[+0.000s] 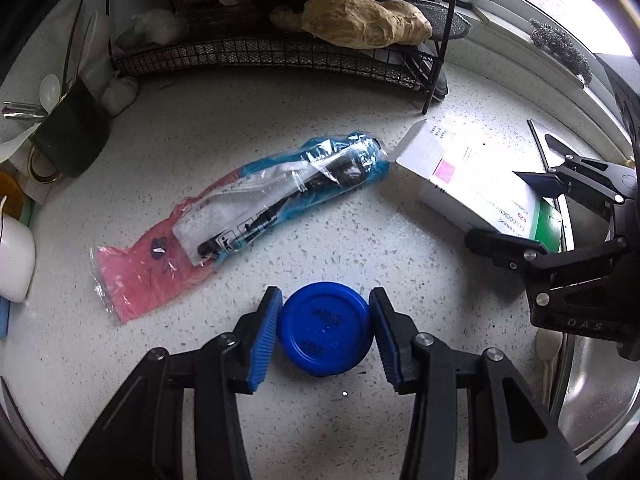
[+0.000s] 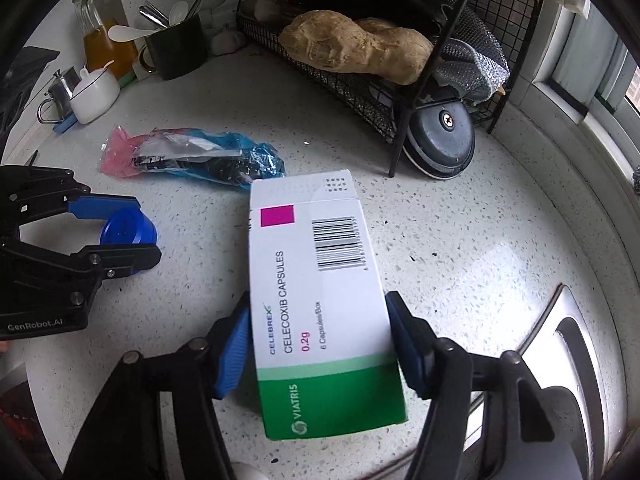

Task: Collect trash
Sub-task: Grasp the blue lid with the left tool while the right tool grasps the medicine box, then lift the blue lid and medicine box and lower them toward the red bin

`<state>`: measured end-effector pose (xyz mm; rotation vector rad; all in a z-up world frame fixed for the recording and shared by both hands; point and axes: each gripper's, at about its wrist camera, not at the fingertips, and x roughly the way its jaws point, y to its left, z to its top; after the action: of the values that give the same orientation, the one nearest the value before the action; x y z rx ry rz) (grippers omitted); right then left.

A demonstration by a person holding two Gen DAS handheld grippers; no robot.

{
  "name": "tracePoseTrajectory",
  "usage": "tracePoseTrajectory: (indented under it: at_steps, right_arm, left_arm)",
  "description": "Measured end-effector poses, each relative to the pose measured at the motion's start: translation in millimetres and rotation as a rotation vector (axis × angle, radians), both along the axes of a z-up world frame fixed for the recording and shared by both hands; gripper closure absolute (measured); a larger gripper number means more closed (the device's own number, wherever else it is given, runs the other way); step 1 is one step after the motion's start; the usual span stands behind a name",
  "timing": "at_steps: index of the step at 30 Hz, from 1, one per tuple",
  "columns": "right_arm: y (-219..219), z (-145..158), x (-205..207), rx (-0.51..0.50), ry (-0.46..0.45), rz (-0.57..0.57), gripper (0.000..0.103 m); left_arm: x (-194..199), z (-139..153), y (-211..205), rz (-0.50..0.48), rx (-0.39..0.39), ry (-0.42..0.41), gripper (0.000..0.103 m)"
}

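Blue ribbed pads of the left gripper point(image 1: 325, 336) sit on either side of a round blue lid point(image 1: 325, 328), which lies flat on the speckled white countertop point(image 1: 320, 412); the left pad looks to touch the lid's edge, while the right pad is at the rim or just off it, so a firm pinch cannot be confirmed. Beyond the lid, well apart from it, lies a crumpled plastic wrapper point(image 1: 248, 216), pink at one end and blue at the other. Its long axis runs diagonally in the left wrist view, pink end toward the lower left, blue end toward the upper right, where it nearly meets the open flap of a medicine box point(image 2: 320, 292).

That box, white with a green band and a magenta square, is pinched across its width by the right gripper point(image 2: 318, 344), one blue pad pressed on each long side. Its long axis points straight away from the right wrist camera: the green band is nearest, the barcode and open flap farthest, toward the wrapper. The box is tilted, its far end low over the counter.

Behind stands a black wire rack point(image 2: 360, 92) holding a tan lumpy bundle point(image 2: 356, 46). A steel sink point(image 2: 576, 360) edges the counter on the right.
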<state>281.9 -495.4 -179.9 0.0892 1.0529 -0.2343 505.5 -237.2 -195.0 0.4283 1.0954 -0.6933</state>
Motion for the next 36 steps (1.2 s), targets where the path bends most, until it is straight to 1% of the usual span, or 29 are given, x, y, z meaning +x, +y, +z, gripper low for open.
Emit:
tracePoseTrajectory:
  at_steps: [4, 5, 8, 12, 17, 21, 26, 36]
  right_arm:
    - [14.4, 4.7, -4.3, -0.001, -0.027, 0.018, 0.044]
    - [20.1, 8.0, -6.1, -0.014, -0.038, 0.024, 0.044]
    - [31.3, 17.2, -12.8, -0.002, -0.056, 0.033, 0.044]
    - [56.1, 33.5, -19.8, -0.027, -0.08, 0.047, 0.044]
    - [88.8, 53.3, -33.8, -0.035, -0.111, 0.069, 0.044]
    - [122.8, 61.6, -47.8, -0.028, -0.127, 0.091, 0.044]
    - [167.9, 67.5, -72.7, -0.022, -0.138, 0.126, 0.044]
    - [248.9, 62.7, -131.2, 0.01, -0.138, 0.189, 0.044]
  left_arm:
    - [-8.5, 5.0, 10.5, 0.014, -0.013, -0.008, 0.061]
    - [-10.6, 7.2, 15.6, 0.021, -0.017, -0.01, 0.061]
    - [-19.2, 15.3, 30.2, 0.043, -0.032, -0.016, 0.061]
    - [-32.9, 27.2, 49.8, 0.067, -0.049, -0.033, 0.061]
    - [-59.5, 47.6, 86.0, 0.098, -0.069, -0.058, 0.061]
    - [-88.1, 54.9, 116.6, 0.138, -0.07, -0.071, 0.061]
    - [-124.3, 56.9, 158.2, 0.186, -0.071, -0.081, 0.061]
    - [-229.1, 55.4, 235.6, 0.249, -0.048, -0.085, 0.061]
